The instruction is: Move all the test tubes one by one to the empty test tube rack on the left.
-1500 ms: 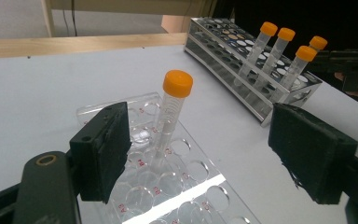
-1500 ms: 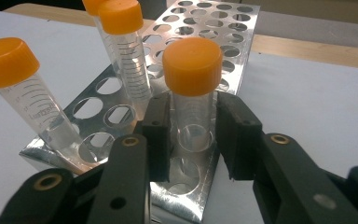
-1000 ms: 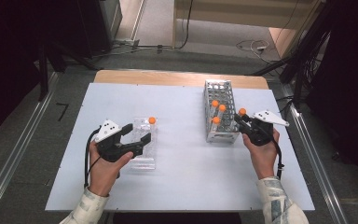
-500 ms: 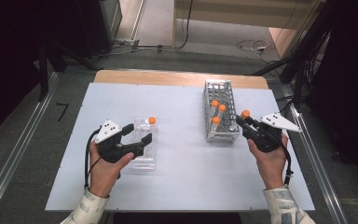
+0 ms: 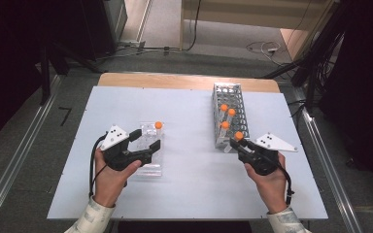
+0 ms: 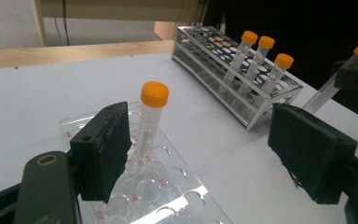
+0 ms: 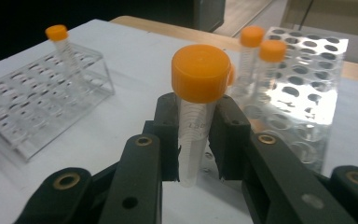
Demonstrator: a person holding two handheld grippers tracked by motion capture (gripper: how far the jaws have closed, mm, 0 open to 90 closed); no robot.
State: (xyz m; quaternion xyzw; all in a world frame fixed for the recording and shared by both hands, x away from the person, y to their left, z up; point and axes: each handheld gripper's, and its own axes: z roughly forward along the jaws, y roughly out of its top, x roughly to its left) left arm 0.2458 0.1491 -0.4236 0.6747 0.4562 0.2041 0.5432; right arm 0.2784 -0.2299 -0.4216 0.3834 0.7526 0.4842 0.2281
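My right gripper [image 5: 236,143] is shut on a clear tube with an orange cap [image 5: 238,136], held upright just off the near end of the metal rack [image 5: 217,99]. In the right gripper view both pads clamp the tube [image 7: 196,122] below its cap. Three more orange-capped tubes [image 5: 225,124] stand in the metal rack. My left gripper [image 5: 148,138] is open over a clear plastic rack [image 5: 150,165], where one orange-capped tube [image 6: 150,116] stands upright beside its left pad, untouched.
The white table top [image 5: 184,194] carries both racks, with a wooden strip [image 5: 175,80] along its far edge. Cables lie on the floor beyond it. Metal rails run along both sides of the table.
My right gripper has carried its tube from beside the metal rack's right side toward the person and leftward, to the rack's near end. The left gripper has stayed put.
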